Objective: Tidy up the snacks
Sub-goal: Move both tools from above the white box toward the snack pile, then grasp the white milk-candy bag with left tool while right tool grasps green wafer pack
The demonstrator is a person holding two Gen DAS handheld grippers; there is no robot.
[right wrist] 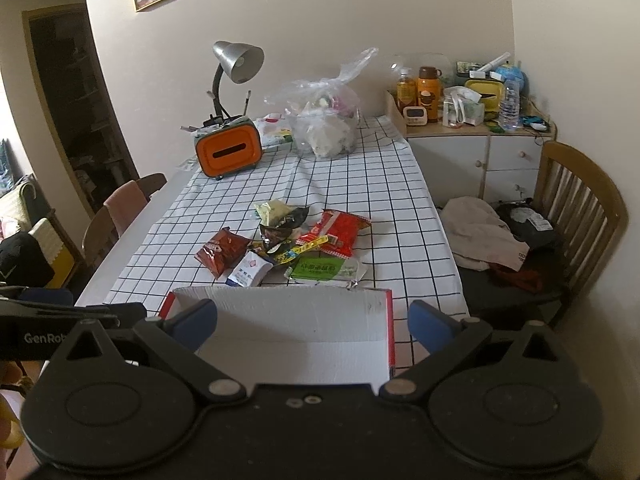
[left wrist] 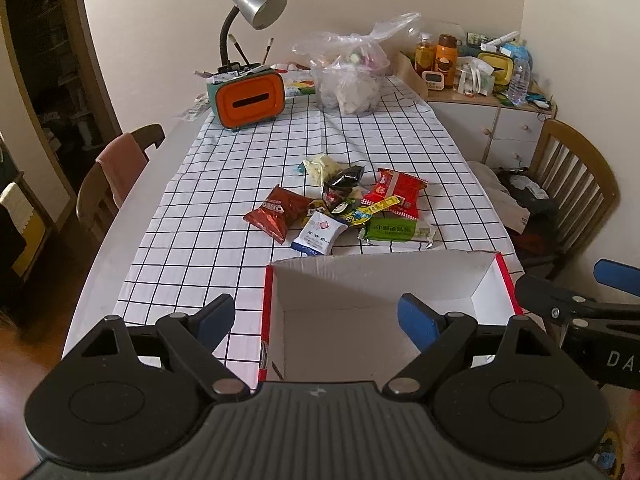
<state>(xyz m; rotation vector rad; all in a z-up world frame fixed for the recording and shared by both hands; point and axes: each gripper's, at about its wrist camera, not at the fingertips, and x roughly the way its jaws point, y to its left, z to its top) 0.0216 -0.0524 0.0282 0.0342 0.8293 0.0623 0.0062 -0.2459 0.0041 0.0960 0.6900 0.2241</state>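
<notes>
Crinkly foil snack packets (left wrist: 340, 208) beyond rectangular cardboard box (left wrist: 384, 280)

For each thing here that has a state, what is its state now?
left claw: open, holding nothing
right claw: open, holding nothing
cardboard box: open on top, nothing inside
snack packets: in a loose pile on the tablecloth, outside the box
desk lamp: appears off
plastic bag: upright, full
</notes>
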